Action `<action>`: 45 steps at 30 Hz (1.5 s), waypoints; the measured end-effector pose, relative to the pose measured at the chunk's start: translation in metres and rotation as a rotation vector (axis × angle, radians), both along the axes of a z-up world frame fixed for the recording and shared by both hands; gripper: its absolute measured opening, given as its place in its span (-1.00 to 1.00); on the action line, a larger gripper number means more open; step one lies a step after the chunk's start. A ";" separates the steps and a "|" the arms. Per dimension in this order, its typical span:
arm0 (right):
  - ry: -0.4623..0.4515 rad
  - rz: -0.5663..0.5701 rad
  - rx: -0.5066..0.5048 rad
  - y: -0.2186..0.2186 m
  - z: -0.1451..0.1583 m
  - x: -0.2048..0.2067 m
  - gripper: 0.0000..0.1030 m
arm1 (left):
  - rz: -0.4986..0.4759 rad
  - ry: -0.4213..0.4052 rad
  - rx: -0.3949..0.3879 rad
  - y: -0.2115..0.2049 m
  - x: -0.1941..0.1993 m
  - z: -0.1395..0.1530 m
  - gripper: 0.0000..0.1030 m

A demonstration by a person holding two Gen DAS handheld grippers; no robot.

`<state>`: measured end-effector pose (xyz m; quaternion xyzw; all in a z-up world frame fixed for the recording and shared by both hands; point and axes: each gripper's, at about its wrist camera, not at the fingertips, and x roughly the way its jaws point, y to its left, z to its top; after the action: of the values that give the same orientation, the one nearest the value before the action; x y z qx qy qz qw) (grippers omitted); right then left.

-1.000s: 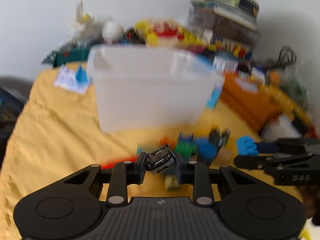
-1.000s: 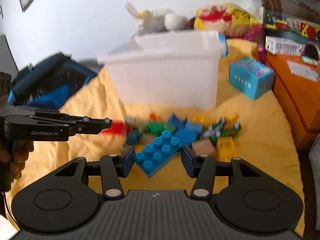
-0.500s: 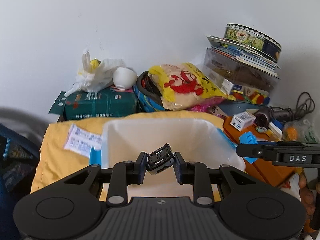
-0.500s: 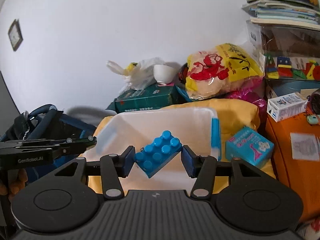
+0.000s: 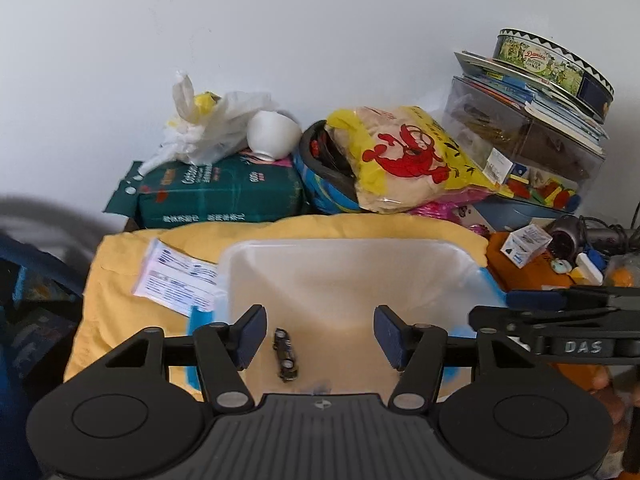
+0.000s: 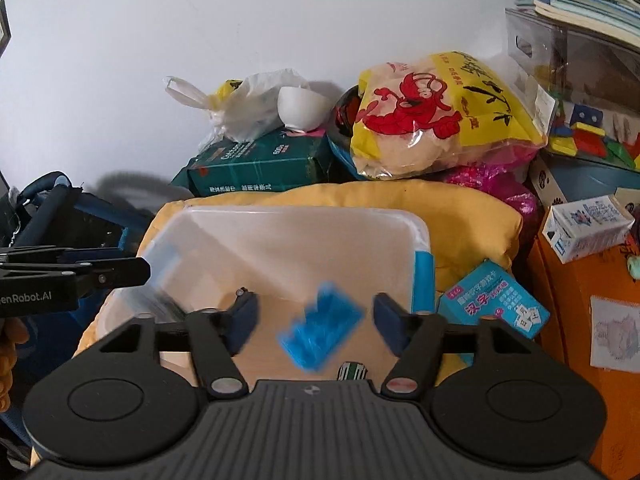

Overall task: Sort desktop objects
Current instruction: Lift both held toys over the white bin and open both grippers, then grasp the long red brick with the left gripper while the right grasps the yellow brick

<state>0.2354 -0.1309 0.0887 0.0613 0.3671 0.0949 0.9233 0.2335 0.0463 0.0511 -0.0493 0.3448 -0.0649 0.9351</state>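
The left gripper (image 5: pixel 320 334) hangs wide open over the clear bin (image 5: pixel 352 268); the small black toy car (image 5: pixel 285 355) sits in the gap, long axis running near to far; the right gripper (image 6: pixel 314 320) is open too, the blurred blue brick (image 6: pixel 320 330) loose between its fingers, tilted up to the right.

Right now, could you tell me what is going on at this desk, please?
A person is sorting toys into the clear plastic bin with two handheld grippers. Both the left gripper and the right gripper are open above it. A small dark toy car shows in the bin, and a blurred blue building block is between the right fingers, untouched.
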 end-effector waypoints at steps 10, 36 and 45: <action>-0.152 0.013 0.021 -0.006 0.008 -0.077 0.37 | -0.078 -0.017 0.041 0.016 -0.084 -0.049 0.22; 0.124 -0.005 -0.167 -0.016 -0.136 -0.142 -0.47 | -0.212 0.125 0.219 -0.014 -0.098 -0.163 0.04; 0.084 -0.026 -0.111 -0.022 -0.123 -0.158 -0.47 | -0.198 0.098 0.152 -0.004 -0.129 -0.146 -0.36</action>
<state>0.0775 -0.1531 -0.0348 0.0187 0.4094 0.0597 0.9102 0.1049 0.0426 -0.0949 0.0529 0.3973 -0.1281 0.9072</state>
